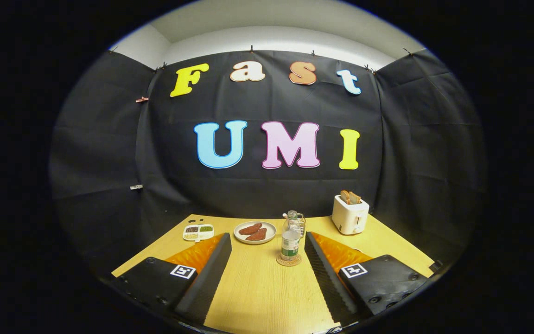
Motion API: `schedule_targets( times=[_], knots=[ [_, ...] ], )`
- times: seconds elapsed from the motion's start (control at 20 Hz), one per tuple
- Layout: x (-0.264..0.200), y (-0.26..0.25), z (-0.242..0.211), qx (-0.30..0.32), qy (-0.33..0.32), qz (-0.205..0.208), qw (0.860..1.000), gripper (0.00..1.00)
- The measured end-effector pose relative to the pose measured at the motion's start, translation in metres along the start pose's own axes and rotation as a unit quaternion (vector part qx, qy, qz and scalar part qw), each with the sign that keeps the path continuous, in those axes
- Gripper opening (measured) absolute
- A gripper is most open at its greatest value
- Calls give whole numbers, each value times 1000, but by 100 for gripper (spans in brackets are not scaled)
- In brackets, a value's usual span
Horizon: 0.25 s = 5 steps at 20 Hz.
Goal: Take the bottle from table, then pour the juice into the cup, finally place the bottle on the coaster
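On coaster: bottle upright; jaws apart, empty

I see my gripper with its fingers spread wide apart, holding nothing. Between the fingertips, a little ahead, the bottle stands upright on the round coaster on the wooden table. Just behind it stands a clear glass cup. To its left lie a plate with two brown pieces and a small divided tray; a white toaster stands to the right.
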<state>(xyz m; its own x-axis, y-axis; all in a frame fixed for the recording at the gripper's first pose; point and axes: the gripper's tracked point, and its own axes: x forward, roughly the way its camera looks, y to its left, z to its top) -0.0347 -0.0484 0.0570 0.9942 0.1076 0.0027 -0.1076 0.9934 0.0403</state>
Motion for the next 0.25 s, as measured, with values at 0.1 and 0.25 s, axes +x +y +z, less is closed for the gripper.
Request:
schedule_targets(
  times=[0.1, 0.25],
  knots=[
    [-3, 6, -1, 5, 0, 3, 1000, 97],
    [-5, 12, -2, 3, -2, 7, 1000, 97]
  ],
)
